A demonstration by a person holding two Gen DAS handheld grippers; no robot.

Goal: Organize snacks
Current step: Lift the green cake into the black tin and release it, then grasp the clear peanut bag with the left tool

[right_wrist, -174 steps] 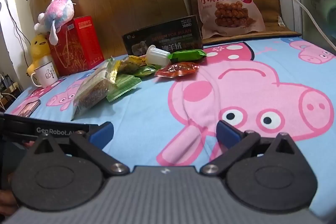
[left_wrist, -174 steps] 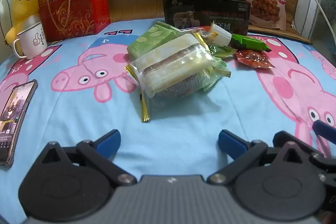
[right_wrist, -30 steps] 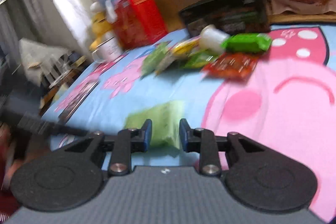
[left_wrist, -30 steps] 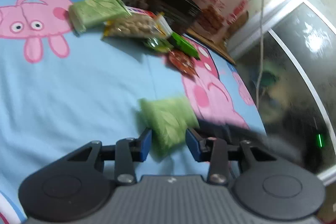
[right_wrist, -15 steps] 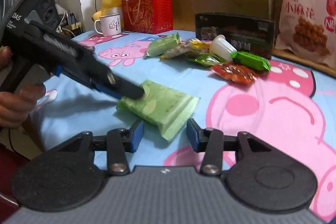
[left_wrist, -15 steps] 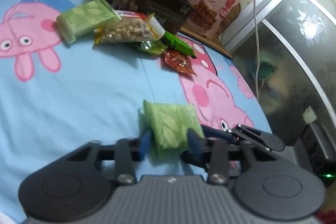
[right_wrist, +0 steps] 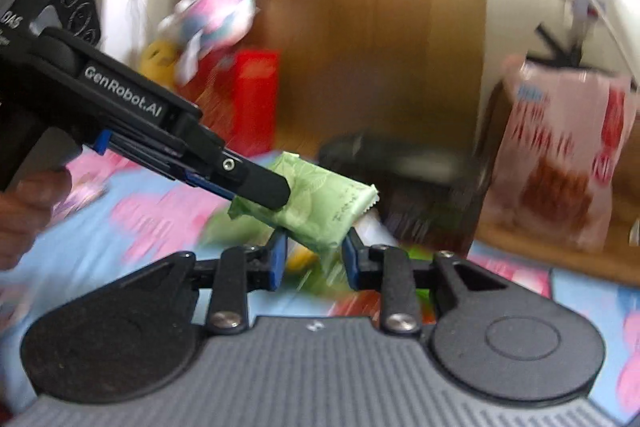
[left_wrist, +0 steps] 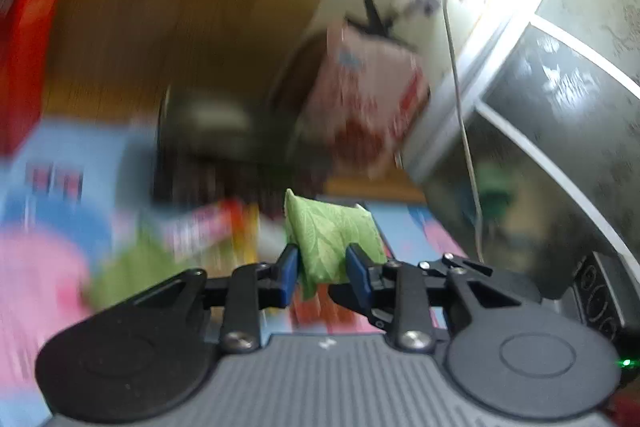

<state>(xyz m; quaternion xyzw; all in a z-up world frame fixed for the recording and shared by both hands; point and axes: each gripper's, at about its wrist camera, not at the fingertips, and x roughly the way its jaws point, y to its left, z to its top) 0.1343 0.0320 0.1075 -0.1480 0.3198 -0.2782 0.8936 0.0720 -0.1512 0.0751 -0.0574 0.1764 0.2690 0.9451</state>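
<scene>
A green leaf-print snack packet (left_wrist: 328,235) hangs in the air above the pig-print sheet (right_wrist: 120,227). My left gripper (left_wrist: 322,259) is shut on its lower end, both blue pads pressing its sides. In the right wrist view the same packet (right_wrist: 320,203) lies slanted, and the left gripper's black finger (right_wrist: 264,189) clamps its upper left part. My right gripper (right_wrist: 312,255) has the packet's other end between its blue pads. Its jaws are closing and the pads touch the wrapper. Motion blurs the other snacks (left_wrist: 200,227) on the sheet.
Behind stand a black box (right_wrist: 400,163), a big pink snack bag (right_wrist: 560,163), a red box (right_wrist: 248,95) and plush toys (right_wrist: 216,15) against a wooden board. A person's hand (right_wrist: 28,211) grips the left tool. A dark glass door (left_wrist: 560,147) is on the right.
The green packet lay on the sheet half a second ago. Both grippers have since risen with it. The right jaws have narrowed onto it, and the background now blurs.
</scene>
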